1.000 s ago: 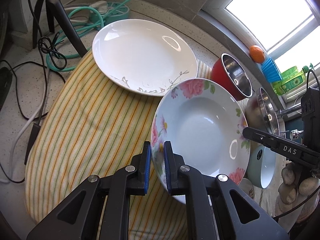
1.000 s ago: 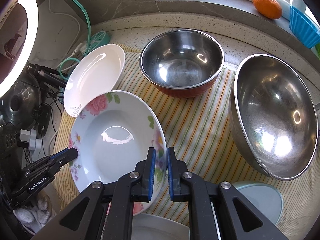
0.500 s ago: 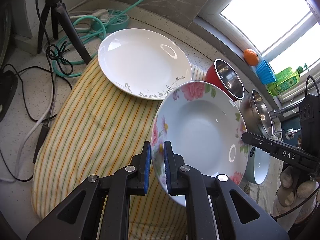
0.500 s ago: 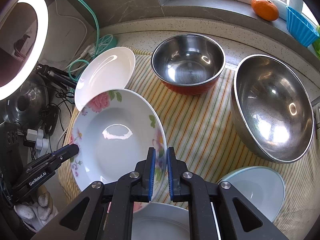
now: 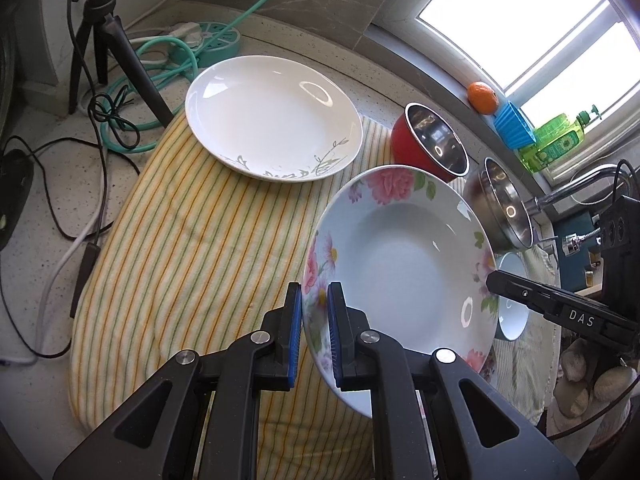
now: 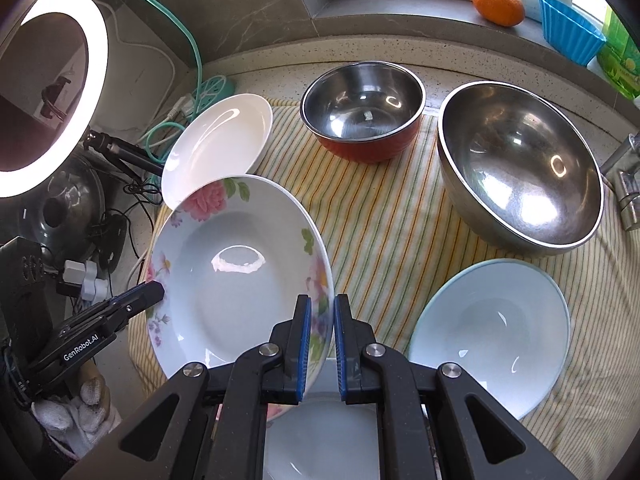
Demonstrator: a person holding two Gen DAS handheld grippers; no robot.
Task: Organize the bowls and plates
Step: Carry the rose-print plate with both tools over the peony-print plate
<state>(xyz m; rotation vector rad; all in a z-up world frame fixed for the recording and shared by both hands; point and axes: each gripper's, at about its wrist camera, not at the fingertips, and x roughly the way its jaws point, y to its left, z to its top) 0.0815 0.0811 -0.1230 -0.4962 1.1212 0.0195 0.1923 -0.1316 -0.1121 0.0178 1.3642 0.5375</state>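
Note:
A floral plate [image 5: 404, 264] [image 6: 236, 280] hangs in the air above the striped cloth, held from both sides. My left gripper [image 5: 314, 320] is shut on its near left rim. My right gripper [image 6: 320, 332] is shut on its right rim. Behind it a white plate [image 5: 272, 120] [image 6: 218, 144] lies on the cloth. A red steel-lined bowl [image 6: 362, 116] [image 5: 430, 144], a large steel bowl [image 6: 520, 168] and a pale blue bowl [image 6: 490, 328] sit to the right. Another white dish [image 6: 320, 432] shows partly under my right gripper.
A yellow striped cloth [image 5: 192, 248] covers the speckled counter. Cables, a teal hose [image 5: 160, 60] and a black tripod [image 5: 100, 36] crowd the left. An orange [image 6: 498, 4], a blue cup [image 6: 568, 28] and a green bottle [image 5: 556, 140] stand on the sill. A ring light [image 6: 52, 88] glows at left.
Both grippers have risen a little with the floral plate between them, so the cloth and the bowls look farther off. The pale blue bowl has come more fully into the right wrist view.

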